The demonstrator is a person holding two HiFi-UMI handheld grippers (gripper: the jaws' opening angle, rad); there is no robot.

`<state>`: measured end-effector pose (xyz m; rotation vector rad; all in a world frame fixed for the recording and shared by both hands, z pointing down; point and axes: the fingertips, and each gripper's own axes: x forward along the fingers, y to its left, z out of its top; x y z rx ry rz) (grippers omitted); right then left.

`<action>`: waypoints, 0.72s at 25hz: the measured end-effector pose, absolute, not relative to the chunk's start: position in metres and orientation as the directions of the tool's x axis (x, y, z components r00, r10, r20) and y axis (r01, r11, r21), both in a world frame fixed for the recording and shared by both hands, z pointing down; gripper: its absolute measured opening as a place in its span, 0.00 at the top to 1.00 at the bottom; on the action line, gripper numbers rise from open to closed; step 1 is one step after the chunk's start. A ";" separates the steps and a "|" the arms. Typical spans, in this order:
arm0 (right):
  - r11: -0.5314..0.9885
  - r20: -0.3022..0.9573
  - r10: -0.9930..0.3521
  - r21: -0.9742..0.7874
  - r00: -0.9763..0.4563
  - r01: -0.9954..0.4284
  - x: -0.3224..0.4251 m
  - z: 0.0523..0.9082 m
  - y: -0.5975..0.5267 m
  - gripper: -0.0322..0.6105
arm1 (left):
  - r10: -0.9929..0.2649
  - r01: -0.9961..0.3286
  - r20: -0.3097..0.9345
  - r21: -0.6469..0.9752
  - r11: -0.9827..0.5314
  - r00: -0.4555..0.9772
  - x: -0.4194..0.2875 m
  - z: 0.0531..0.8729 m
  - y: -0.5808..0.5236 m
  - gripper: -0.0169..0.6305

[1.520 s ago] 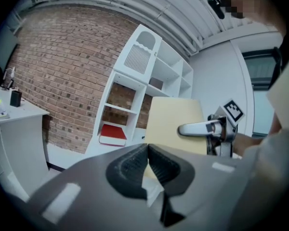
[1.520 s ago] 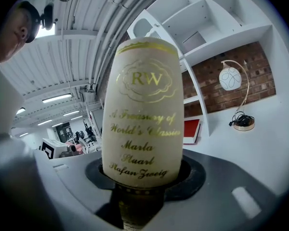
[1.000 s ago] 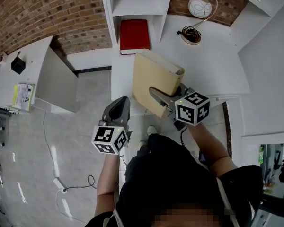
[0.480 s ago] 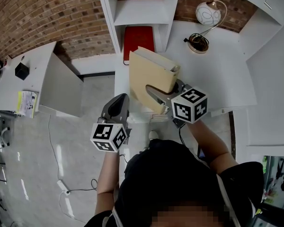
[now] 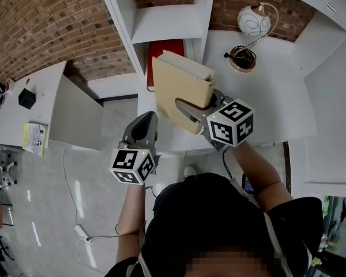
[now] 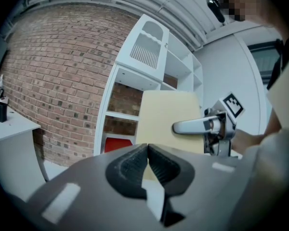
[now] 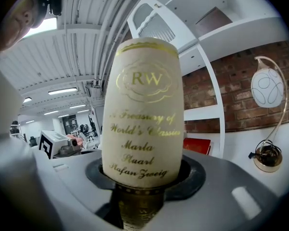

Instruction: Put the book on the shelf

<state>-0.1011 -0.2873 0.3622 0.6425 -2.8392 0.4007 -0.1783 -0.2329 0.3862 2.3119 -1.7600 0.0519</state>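
Ideally, the tan hardcover book [image 5: 181, 81], clamped wide-jawed by the right gripper [image 5: 183, 104], should be held upright entering the white shelf [image 5: 161, 26]; left gripper [image 6: 148, 159] closed, empty.

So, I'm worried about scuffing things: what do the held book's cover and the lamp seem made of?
Book: matte cream cloth or textured paper, with glinting gilt lettering. Lamp: glossy white globe, probably glass; thin curved stem looks like brass-toned metal.
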 end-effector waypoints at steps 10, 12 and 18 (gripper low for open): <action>0.892 0.224 -0.388 -0.153 -0.894 -0.426 -0.115 0.336 -0.323 0.60 | -0.951 -0.956 0.140 0.145 -0.255 0.275 -0.183 0.378 -0.264 0.97; 0.890 0.219 -0.400 -0.138 -0.890 -0.434 -0.121 0.329 -0.331 0.60 | -0.949 -0.952 0.124 0.141 -0.271 0.289 -0.188 0.372 -0.273 0.97; 0.871 0.190 -0.459 -0.095 -0.868 -0.482 -0.147 0.303 -0.358 0.60 | -0.927 -0.928 0.104 0.135 -0.346 0.361 -0.210 0.354 -0.304 0.97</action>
